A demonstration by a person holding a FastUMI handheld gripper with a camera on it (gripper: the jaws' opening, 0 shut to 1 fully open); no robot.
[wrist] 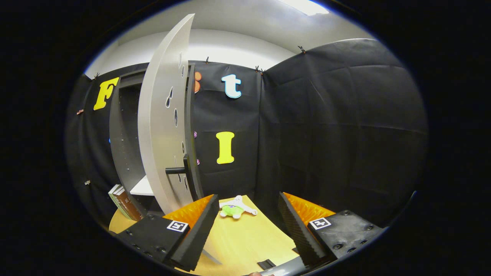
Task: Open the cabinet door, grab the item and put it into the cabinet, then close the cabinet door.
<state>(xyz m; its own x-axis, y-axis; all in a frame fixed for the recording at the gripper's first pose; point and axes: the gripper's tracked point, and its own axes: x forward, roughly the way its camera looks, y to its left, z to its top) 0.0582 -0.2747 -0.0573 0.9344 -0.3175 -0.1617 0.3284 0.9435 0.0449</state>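
We count one cabinet (126,145), its one pale door (161,126) swung open, one plush toy (236,209) and a couple of books (124,202). The toy, lime green with white limbs, lies on the wooden counter (245,241) just beyond our gripper (249,214), whose fingers stand released, holding nothing.

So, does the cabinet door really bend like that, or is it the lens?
Gripper view: likely fisheye distortion; the open cabinet door bows like the booth wall seams. Bright ceiling light glares above. The plush toy on the table looks sharp, beyond the open gripper jaws.
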